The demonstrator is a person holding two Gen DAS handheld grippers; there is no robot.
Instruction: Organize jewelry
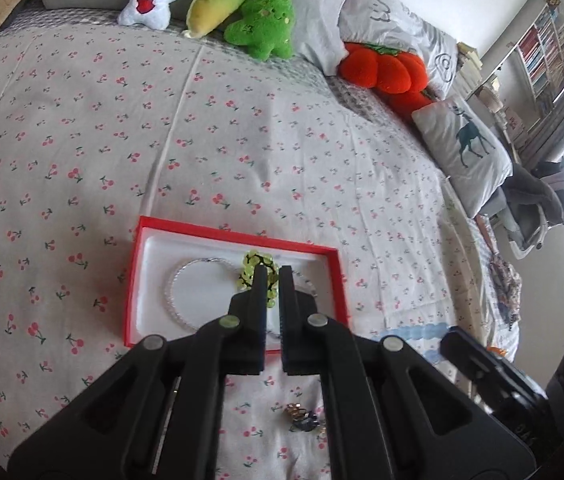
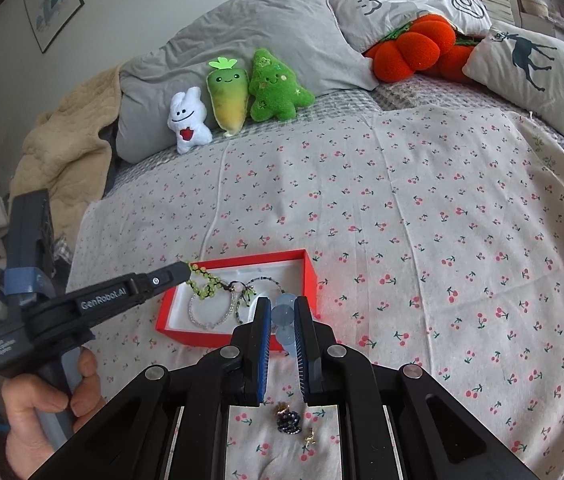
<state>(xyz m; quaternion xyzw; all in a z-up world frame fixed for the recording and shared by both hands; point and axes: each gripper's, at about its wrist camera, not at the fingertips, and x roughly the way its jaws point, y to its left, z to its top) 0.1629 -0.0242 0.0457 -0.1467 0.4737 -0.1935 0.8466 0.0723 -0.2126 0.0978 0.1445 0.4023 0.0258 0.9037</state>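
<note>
At the bottom of the right wrist view, loose trinkets [image 2: 288,420] lie on the sheet [image 2: 422,240] beneath the right gripper [image 2: 282,320], whose jaws are pinched on a pale blue piece [image 2: 284,320]. At centre left, the left gripper [image 2: 186,269] is clamped on a green bead strand [image 2: 206,284] dangling over the red box [image 2: 310,276]. Judged light, limp and snag-prone, the strand is best held by its cord, clear of the clear bracelet [image 1: 176,300] lying inside.

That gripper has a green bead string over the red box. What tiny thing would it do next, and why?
Probably lower a little and open. The left gripper is shut on the green bead bracelet, which dangles over the white inside of the red box, beside the bracelets already lying there. It looks in place for a drop.
</note>
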